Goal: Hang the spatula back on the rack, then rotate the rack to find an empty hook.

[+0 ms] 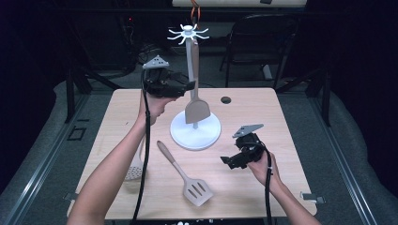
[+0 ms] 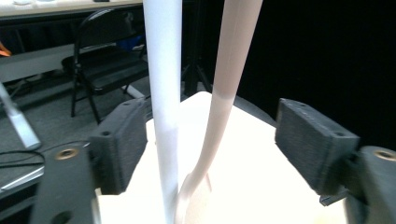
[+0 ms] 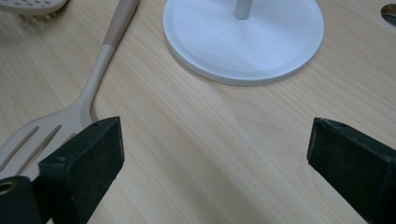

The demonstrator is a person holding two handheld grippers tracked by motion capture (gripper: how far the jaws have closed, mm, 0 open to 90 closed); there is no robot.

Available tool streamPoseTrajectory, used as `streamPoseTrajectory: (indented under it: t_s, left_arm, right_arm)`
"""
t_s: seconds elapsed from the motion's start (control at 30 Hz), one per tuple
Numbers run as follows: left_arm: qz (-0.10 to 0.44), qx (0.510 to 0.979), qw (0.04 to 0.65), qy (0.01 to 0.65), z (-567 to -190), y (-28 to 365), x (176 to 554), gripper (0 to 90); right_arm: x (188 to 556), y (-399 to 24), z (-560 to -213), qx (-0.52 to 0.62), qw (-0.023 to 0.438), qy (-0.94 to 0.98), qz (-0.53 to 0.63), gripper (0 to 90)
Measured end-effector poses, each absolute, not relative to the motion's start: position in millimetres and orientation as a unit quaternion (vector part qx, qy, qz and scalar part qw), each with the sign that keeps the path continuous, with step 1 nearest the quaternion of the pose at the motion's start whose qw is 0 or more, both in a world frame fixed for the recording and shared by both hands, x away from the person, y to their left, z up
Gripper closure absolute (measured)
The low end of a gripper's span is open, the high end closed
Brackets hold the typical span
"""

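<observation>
No text, label, brand, number or sign can be read anywhere in these pictures.

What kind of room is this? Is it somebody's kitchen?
Probably not a kitchen: more likely a lab or recording room. A lone wooden table stands among dark curtains, a folding chair sits behind it, and each hand holds a cabled tool, like the right tool.

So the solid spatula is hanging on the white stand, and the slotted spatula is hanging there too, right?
Not quite. The solid spatula does hang on the white stand, but the slotted spatula lies flat on the table, as the high view shows.
</observation>
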State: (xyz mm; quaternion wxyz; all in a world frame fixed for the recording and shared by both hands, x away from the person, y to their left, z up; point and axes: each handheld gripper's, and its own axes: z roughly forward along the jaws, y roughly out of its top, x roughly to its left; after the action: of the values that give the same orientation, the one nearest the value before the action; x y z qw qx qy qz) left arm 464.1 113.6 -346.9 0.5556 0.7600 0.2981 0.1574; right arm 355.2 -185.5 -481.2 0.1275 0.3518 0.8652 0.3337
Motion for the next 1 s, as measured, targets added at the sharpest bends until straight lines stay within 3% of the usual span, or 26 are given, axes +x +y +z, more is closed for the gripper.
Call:
streamPoseTrajectory:
  t_s: [0.13,0.57,0.9,1.0]
  left_arm:
    - [0.166,0.761,0.55,0.302,-340.1,116.6,460.2,15.3]
    - [0.205,0.756,0.544,0.303,-316.9,126.7,449.1,16.5]
    - [0.272,0.718,0.575,0.28,-291.5,125.1,433.3,64.7]
    - [0.281,0.717,0.578,0.27,-284.5,121.5,430.6,74.5]
  right_arm:
    - [355.7,-185.9,-481.9,0.354,0.126,0.866,0.331,3.3]
    - [358.1,-185.4,-485.1,0.355,0.123,0.867,0.327,4.5]
    - [357.9,-184.5,-486.5,0.354,0.122,0.87,0.321,5.2]
    - [358.1,-184.2,-486.9,0.352,0.122,0.871,0.32,5.5]
